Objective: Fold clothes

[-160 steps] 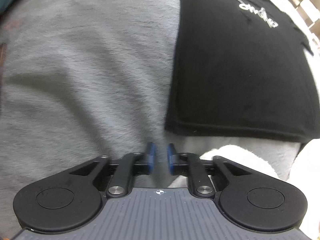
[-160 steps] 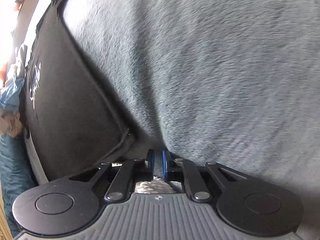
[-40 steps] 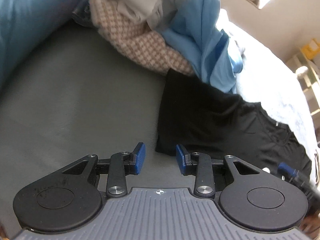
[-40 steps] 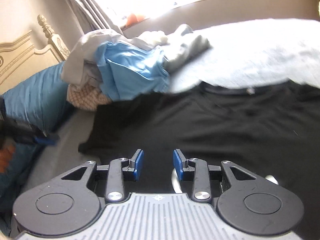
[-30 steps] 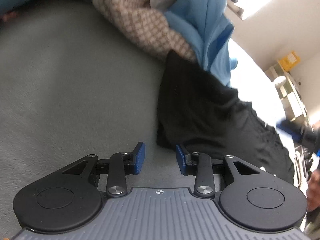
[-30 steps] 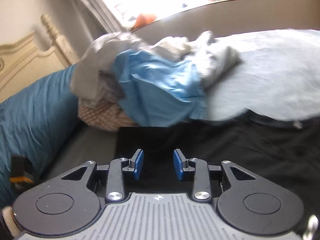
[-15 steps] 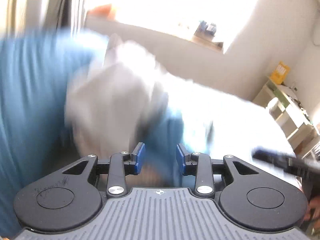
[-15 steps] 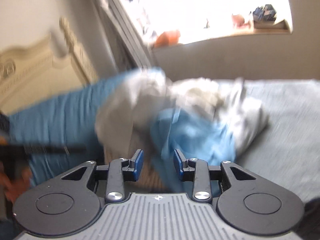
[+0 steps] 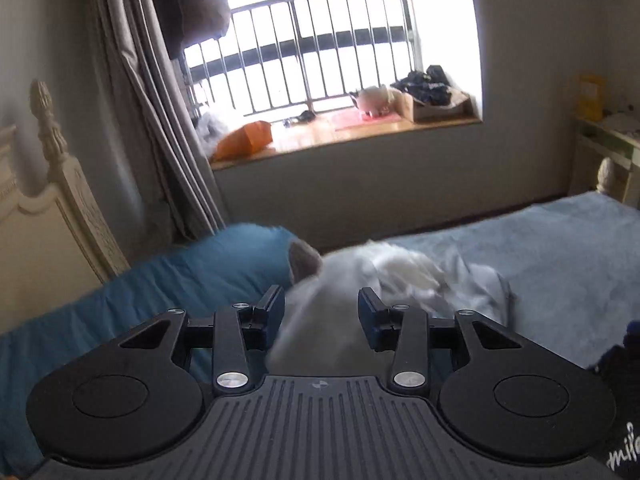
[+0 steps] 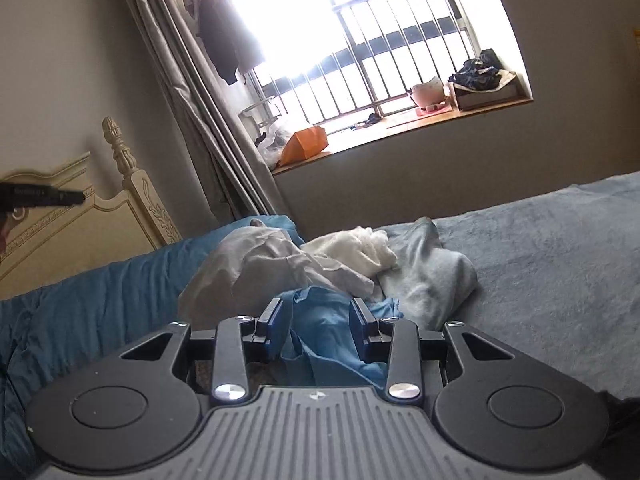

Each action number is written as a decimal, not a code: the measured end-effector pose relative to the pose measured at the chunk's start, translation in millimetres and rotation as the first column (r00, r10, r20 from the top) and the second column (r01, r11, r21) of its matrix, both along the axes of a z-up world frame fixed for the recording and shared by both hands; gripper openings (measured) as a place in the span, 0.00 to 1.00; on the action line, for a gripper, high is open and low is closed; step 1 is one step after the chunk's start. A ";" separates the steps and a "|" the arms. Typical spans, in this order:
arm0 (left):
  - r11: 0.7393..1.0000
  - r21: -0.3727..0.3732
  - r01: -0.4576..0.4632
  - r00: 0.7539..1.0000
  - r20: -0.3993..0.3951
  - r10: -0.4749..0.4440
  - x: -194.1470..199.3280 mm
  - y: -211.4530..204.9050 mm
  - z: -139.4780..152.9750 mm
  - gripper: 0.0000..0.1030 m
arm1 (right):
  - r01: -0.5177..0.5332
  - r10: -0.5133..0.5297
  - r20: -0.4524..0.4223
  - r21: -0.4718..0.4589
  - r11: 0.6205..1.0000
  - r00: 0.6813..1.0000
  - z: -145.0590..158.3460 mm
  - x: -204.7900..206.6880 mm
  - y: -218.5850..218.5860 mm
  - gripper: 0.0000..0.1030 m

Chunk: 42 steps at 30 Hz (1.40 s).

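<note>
A heap of unfolded clothes [image 10: 320, 268] lies on the bed: a pale grey garment [image 10: 256, 268], a blue one [image 10: 328, 332], a white fluffy one [image 10: 360, 248] and a light grey-blue one [image 10: 428, 280]. My right gripper [image 10: 316, 320] hovers open above the near side of the heap, gripping nothing. My left gripper [image 9: 322, 314] is also up in the air; its jaws are opening with nothing between them, and the heap [image 9: 392, 276] is blurred beyond them. A corner of the black T-shirt [image 9: 624, 408] with white lettering shows at the lower right. The left gripper [image 10: 40, 197] juts in at the far left.
A grey blanket [image 10: 560, 260] covers the bed, with a teal duvet [image 10: 100, 300] by the cream headboard [image 10: 80, 220]. Behind are curtains [image 10: 208, 128], a barred window and a cluttered sill [image 9: 360, 128]. A small shelf [image 9: 604, 144] stands at the right wall.
Both grippers have risen off the bed and tilted up, so the views swung from the black T-shirt and heap to the window. The left jaws stand a little wider.
</note>
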<state>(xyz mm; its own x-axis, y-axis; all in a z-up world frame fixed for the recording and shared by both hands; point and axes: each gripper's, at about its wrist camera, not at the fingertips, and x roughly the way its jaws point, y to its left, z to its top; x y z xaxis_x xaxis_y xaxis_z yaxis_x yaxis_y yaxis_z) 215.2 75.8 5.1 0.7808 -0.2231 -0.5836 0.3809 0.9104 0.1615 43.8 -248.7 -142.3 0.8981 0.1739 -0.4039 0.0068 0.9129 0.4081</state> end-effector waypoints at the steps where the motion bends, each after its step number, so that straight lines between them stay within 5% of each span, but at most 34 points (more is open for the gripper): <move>1: 1.000 -0.014 0.009 0.999 -0.042 -0.010 -9.4 2.6 -30.8 0.39 | -0.007 0.007 -0.008 0.007 1.000 1.000 -9.5 -2.6 1.1 0.37; 8: 0.985 -0.171 -0.008 0.956 -0.290 -0.042 -56.1 30.1 -224.0 0.39 | -0.091 0.093 -0.084 0.027 0.996 0.992 -71.9 -19.1 37.0 0.37; 11: 0.950 -0.304 -0.078 0.908 -0.414 -0.058 -63.4 38.1 -282.6 0.39 | -0.123 0.137 -0.173 0.088 0.988 0.975 -97.6 -4.3 58.6 0.37; 14: 0.928 -0.354 -0.118 0.871 -0.485 -0.074 -67.4 30.8 -322.7 0.39 | -0.156 0.181 -0.249 0.114 0.981 0.951 -116.0 19.1 81.7 0.37; 24: 0.905 -0.406 -0.126 0.913 -0.404 -0.054 -70.6 24.7 -344.4 0.37 | -0.195 0.219 -0.426 0.099 0.976 0.878 -178.7 100.0 138.1 0.37; 31: 0.887 -0.445 -0.124 0.900 -0.427 -0.088 -80.3 26.0 -351.2 0.33 | -0.226 0.197 -0.453 -0.011 0.974 0.869 -186.3 119.6 166.4 0.46; 36: 0.847 -0.487 -0.213 0.882 -0.469 -0.047 -72.1 32.4 -358.5 0.17 | -0.245 0.170 -0.480 -0.097 0.965 0.860 -192.2 132.8 182.3 0.47; 42: 0.840 -0.500 -0.212 0.889 -0.456 -0.047 -80.6 29.5 -357.7 0.04 | -0.257 0.141 -0.538 -0.146 0.955 0.831 -209.5 148.9 194.6 0.47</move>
